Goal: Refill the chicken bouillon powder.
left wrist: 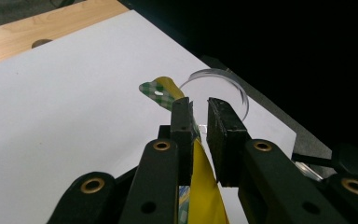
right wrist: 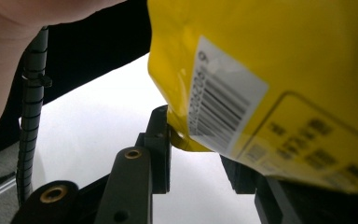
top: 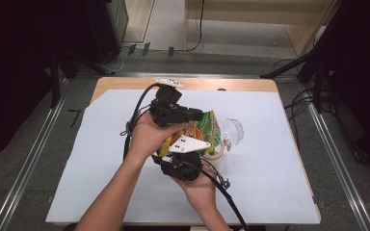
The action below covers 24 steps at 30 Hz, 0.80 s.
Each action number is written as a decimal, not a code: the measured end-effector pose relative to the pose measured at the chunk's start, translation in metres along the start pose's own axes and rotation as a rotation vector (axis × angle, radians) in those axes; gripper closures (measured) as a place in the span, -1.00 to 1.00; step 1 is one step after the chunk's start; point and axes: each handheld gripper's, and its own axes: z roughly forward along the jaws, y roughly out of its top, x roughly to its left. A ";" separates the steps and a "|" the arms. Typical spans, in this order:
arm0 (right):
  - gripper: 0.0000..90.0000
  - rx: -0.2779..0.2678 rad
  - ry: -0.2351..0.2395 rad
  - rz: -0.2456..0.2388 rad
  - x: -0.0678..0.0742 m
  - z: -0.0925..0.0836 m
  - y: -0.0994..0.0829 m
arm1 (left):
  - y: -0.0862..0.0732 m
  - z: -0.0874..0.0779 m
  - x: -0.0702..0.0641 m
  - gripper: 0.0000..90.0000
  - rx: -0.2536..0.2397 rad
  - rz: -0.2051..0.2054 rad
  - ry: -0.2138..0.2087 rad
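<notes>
A yellow and orange snack bag (top: 210, 127) is held up over the middle of the white sheet, between my two grippers. My left gripper (top: 200, 115) reaches in from the left at the bag's top. In the left gripper view the bag's (left wrist: 204, 196) thin edge lies against one jaw of the left gripper (left wrist: 199, 106), and a slim gap separates it from the other. From below, my right gripper (top: 194, 153) grips the bag's lower corner. In the right gripper view that corner of the bag (right wrist: 261, 51) sits between the jaws of the right gripper (right wrist: 196, 140), and it hides one of them.
A beige cup (top: 216, 155) stands just under the bag. A clear round lid (top: 234, 131) (left wrist: 214, 81) lies to its right. White paper (top: 101, 159) covers most of the wooden table (top: 125, 83). Cables trail from both grippers.
</notes>
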 end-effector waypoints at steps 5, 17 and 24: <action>0.49 0.005 -0.007 -0.021 0.001 0.001 0.001 | 0.000 -0.002 0.004 0.80 -0.002 -0.015 -0.001; 0.49 0.005 -0.004 -0.006 0.001 0.004 0.001 | -0.001 -0.002 0.004 0.80 -0.004 -0.008 0.006; 0.49 0.003 -0.004 -0.005 0.000 0.006 0.003 | -0.001 -0.004 0.005 0.80 -0.009 -0.006 0.021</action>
